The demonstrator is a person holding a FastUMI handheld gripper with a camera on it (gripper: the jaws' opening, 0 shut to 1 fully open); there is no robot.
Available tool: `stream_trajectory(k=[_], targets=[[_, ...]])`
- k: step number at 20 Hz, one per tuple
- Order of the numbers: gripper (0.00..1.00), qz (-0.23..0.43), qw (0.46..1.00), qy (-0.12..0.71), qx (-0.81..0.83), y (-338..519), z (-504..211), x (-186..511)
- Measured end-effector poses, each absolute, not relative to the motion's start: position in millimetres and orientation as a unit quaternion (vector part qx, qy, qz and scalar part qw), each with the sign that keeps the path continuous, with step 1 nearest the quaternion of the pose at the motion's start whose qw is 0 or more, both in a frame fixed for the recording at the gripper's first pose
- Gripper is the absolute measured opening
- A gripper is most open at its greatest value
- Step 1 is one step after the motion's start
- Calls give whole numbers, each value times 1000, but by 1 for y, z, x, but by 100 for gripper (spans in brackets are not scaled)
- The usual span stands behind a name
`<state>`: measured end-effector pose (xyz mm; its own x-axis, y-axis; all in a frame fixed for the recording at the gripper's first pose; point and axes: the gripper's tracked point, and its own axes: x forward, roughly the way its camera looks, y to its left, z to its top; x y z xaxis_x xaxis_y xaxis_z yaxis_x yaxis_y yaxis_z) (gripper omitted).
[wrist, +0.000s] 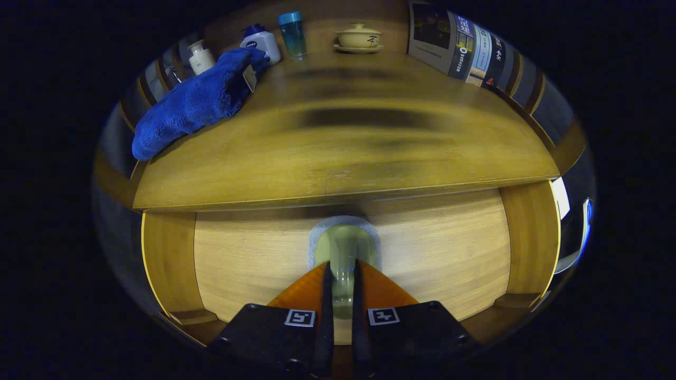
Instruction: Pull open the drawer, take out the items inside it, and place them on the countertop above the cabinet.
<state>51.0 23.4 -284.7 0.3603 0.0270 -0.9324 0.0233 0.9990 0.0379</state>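
The claw [338, 279] sits at the bottom centre of the frame, its two fingers narrow and nearly parallel, pressing from both sides on a pale green drawer handle [342, 253]. The handle is an arched loop that runs lengthwise straight away from the fingers, its far end curving down to a grey pad on the drawer front [422, 253]. Its long axis points toward the counter's front edge, in line with the fingers.

The drawer front fills the lower middle of the frame as a light wooden panel, with darker cabinet posts at lower left and lower right. Whether the drawer is pulled out at all cannot be told from this angle, and its inside is hidden.

Above it, across the middle of the frame, spreads the wooden counter [343, 153]. On its upper left lies a blue fluffy towel [198, 103], stretched diagonally. Just behind the towel stand a white pump bottle [200, 57] and a white bottle with a blue cap [261, 42]. Beside them, at upper centre, stands a blue cup [293, 34], and further right a lidded tea bowl on a saucer [359, 37]. At the upper right leans a row of books [459, 47].
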Motion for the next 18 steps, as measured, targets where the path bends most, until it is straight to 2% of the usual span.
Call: stream_trajectory(k=[18], targets=[[23, 32, 864, 502, 14, 23, -162, 33]])
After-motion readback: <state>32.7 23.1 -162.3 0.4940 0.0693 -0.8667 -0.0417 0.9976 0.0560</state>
